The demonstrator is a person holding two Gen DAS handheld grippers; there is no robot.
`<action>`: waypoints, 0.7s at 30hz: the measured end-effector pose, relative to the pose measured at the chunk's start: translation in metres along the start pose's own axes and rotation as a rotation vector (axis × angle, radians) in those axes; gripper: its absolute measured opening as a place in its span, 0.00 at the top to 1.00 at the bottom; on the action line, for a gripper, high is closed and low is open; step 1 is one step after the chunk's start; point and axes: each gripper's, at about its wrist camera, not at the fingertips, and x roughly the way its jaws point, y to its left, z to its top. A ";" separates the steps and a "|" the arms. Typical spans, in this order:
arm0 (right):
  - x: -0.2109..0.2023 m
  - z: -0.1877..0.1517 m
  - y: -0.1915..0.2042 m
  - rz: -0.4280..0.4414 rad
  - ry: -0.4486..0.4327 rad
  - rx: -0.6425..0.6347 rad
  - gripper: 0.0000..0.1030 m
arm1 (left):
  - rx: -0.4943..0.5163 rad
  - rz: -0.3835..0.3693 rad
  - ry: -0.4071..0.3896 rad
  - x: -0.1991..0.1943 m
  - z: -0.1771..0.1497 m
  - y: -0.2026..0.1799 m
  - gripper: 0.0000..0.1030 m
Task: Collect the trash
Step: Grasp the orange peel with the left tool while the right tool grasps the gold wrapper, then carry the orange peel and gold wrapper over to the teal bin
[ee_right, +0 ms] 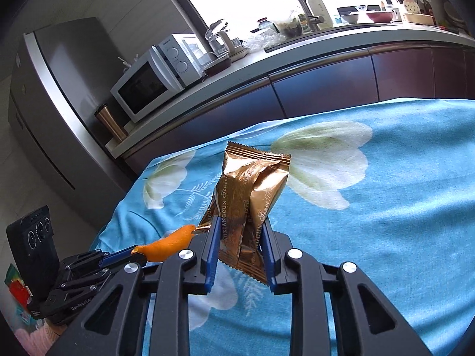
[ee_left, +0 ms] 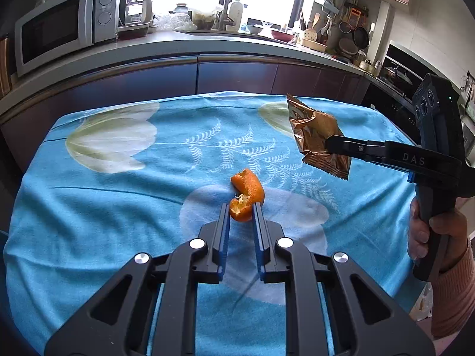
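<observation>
My left gripper (ee_left: 241, 207) is shut on an orange peel (ee_left: 248, 191) and holds it above the table with the blue flowered cloth (ee_left: 118, 207). My right gripper (ee_right: 240, 222) is shut on a crumpled gold snack wrapper (ee_right: 249, 190), held up in the air. In the left wrist view the right gripper (ee_left: 329, 144) comes in from the right with the wrapper (ee_left: 314, 130) over the cloth's far right part. In the right wrist view the left gripper (ee_right: 135, 250) shows at lower left with the peel (ee_right: 169, 243).
A kitchen counter (ee_left: 178, 43) runs behind the table with a white microwave (ee_left: 59, 26), a sink tap, bowls and utensils. A stove (ee_left: 397, 74) is at the far right. A steel fridge (ee_right: 59, 89) and a copper tumbler (ee_right: 111, 123) stand to the left.
</observation>
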 end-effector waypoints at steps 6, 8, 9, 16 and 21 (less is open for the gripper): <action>0.005 -0.013 0.022 0.051 0.030 -0.026 0.76 | -0.018 0.001 0.004 -0.016 -0.020 0.012 0.85; 0.009 -0.016 0.029 0.066 0.044 -0.041 0.76 | -0.025 0.001 0.011 -0.017 -0.027 0.016 0.85; 0.012 -0.017 0.034 0.072 0.052 -0.049 0.76 | -0.031 0.000 0.015 -0.018 -0.030 0.018 0.85; 0.028 -0.025 0.061 0.073 0.089 -0.112 0.76 | -0.062 -0.019 0.058 -0.014 -0.041 0.030 0.81; 0.034 -0.029 0.069 0.062 0.107 -0.137 0.76 | -0.079 -0.038 0.072 -0.012 -0.039 0.035 0.81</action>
